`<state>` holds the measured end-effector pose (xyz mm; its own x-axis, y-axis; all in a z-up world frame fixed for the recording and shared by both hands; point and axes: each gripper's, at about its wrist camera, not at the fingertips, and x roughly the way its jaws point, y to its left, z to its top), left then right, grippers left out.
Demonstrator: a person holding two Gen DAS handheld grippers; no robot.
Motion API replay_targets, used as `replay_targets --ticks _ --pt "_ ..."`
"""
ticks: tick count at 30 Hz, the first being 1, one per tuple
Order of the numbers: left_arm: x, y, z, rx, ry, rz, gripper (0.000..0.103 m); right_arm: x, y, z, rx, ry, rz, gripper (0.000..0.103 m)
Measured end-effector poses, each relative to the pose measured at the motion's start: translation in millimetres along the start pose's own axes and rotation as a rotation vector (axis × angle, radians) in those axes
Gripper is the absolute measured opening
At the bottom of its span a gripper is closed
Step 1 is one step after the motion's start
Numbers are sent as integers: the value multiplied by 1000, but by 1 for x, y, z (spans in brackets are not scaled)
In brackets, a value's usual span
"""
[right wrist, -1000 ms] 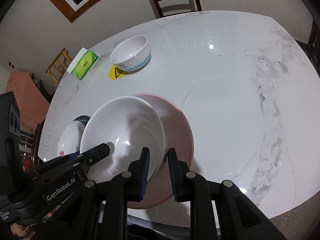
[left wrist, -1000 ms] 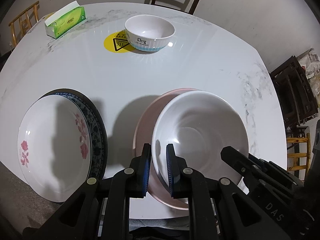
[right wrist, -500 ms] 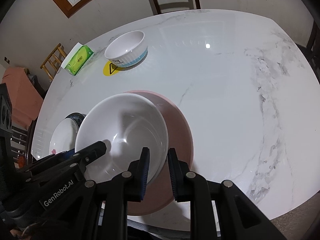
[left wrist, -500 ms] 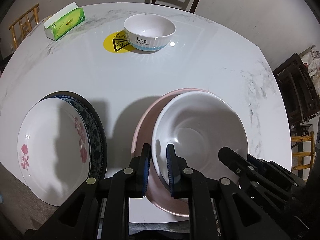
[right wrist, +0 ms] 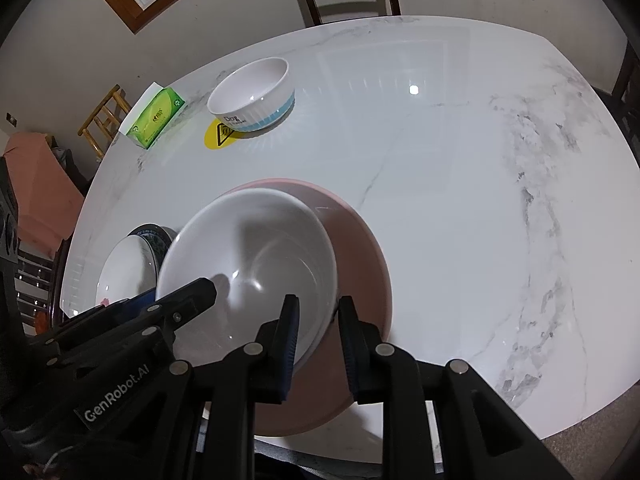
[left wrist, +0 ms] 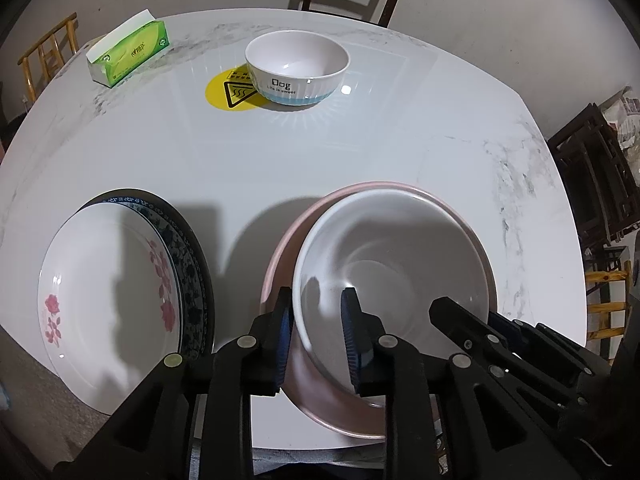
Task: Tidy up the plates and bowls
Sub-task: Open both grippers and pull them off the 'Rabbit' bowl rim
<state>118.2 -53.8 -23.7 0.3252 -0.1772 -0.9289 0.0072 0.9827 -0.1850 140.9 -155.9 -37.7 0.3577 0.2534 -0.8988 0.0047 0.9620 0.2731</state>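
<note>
1. The large plain white ceramic bowl (left wrist: 394, 276) sits inside the wider, shallow pink bowl (left wrist: 288, 248) at the near edge of the round white marble table (left wrist: 360, 140). It sits off-centre, so more pink shows on the right in the right wrist view.

2. The left gripper (left wrist: 316, 336) straddles the white bowl's near-left rim, one finger outside the wall and one inside. Its jaws have just been opening; a gap shows on the inner side, so I judge the rim released, not clamped.

3. The right gripper (right wrist: 318, 340) straddles the near-right rim the same way. Its jaws have just eased slightly apart, with the rim between them and daylight by the outer pad.

4. The bowl lies straight ahead of and below both pairs of fingers, each hand equally near its own side, so the way out is up.

5. Left of the pair, well apart, a white plate with pink flowers (left wrist: 104, 308) lies on a dark blue patterned plate (left wrist: 188, 264).

6. At the far side stand a small white ribbed bowl with a blue base (left wrist: 296, 66), a yellow round warning sticker (left wrist: 224, 92) and a green tissue box (left wrist: 128, 52). The table between lies bare, and so does its whole right side.
</note>
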Motion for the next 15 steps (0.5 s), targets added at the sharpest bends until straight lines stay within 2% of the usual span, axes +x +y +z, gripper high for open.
replay_targets --ticks 5,15 --pt "-2 0 1 4 -14 2 30 -2 0 1 3 -9 2 22" --pt "-5 2 1 -6 -27 -19 31 -3 -3 1 6 -15 1 22"
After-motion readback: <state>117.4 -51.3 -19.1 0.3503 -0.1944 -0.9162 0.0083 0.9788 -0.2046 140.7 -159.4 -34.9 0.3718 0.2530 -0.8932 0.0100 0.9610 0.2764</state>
